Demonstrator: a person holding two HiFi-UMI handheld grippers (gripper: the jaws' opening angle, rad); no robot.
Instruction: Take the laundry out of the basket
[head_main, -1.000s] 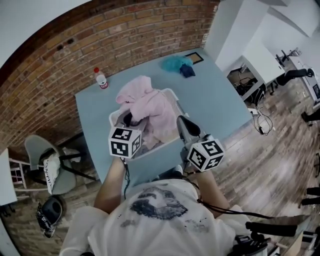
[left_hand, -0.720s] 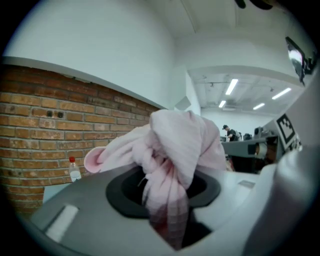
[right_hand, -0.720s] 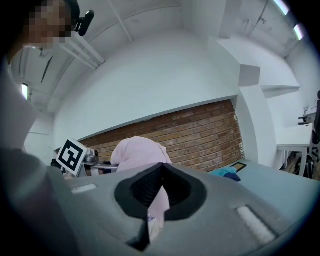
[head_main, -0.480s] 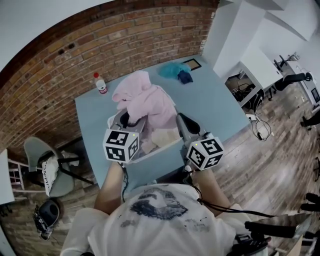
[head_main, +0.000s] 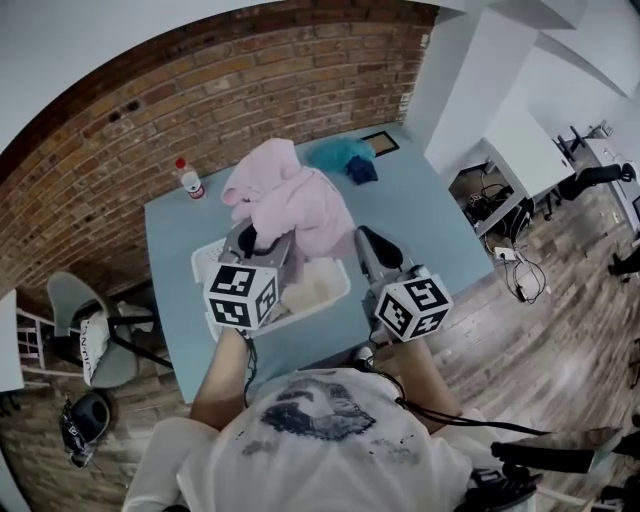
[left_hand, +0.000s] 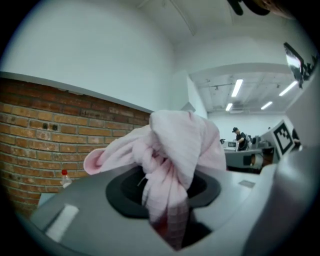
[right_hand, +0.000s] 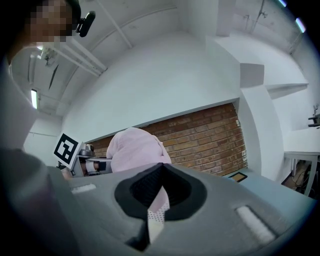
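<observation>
Softness makes the pink garment (head_main: 290, 200) sag and slip, so I judge a thick bunched fold the best hold; my left gripper (head_main: 260, 240) clenches one above the basket (head_main: 343, 285), and my right gripper (head_main: 366, 240) is closed just right of the basket.

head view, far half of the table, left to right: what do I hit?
In order: bottle → pink garment → teal cloth → small framed square at the table's corner. The dark blue cloth overlaps the teal one, so it is left out.
</observation>
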